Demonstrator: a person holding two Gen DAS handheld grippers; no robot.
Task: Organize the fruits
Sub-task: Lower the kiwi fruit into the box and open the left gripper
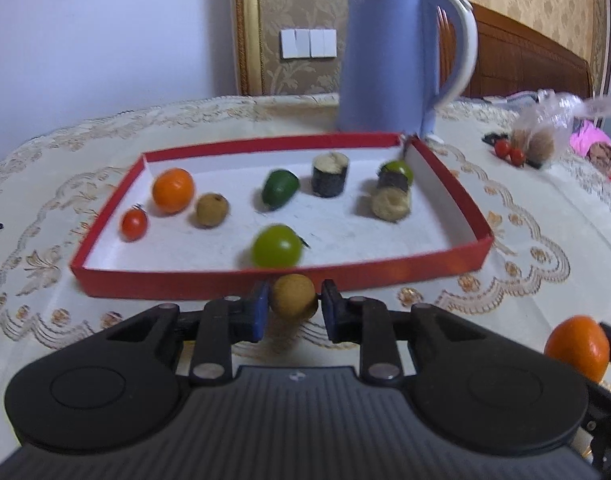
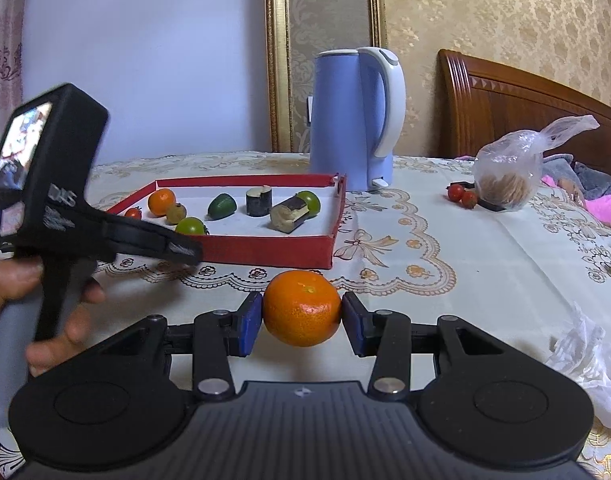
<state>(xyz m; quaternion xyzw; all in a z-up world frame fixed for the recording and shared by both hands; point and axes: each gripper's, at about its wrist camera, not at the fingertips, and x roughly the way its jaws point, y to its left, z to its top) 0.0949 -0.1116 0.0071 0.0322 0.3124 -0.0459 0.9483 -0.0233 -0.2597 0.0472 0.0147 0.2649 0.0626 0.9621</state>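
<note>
Tan-skinned, round and small: a longan [image 1: 293,296] sits clamped between the blue pads of the left hand-held gripper [image 1: 292,312], jaws drawn nearly together on it, just short of the near wall of the red tray [image 1: 385,276]. Right hand-held gripper [image 2: 301,318] is closed on a mandarin [image 2: 301,308] at its widest girth, above the tabletop [image 2: 445,280] in front of the tray's near right corner.

Handling, judged: longan is light, with a thin brittle shell that could crack under a hard squeeze; hold across the middle, as now. Mandarin is heavier, soft-skinned and slightly giving, so it seats well in the pads; the glossy peel may slip if the grip is off-centre.

Already in the tray: a cherry tomato [image 1: 134,224], a second mandarin, a second longan, green fruits, and dark-rinded cut cylinders I cannot identify. A blue kettle [image 2: 353,120] stands behind the tray's far right corner.

Writing: pale lettering on the left gripper's body in the right wrist view, too blurred to read.
</note>
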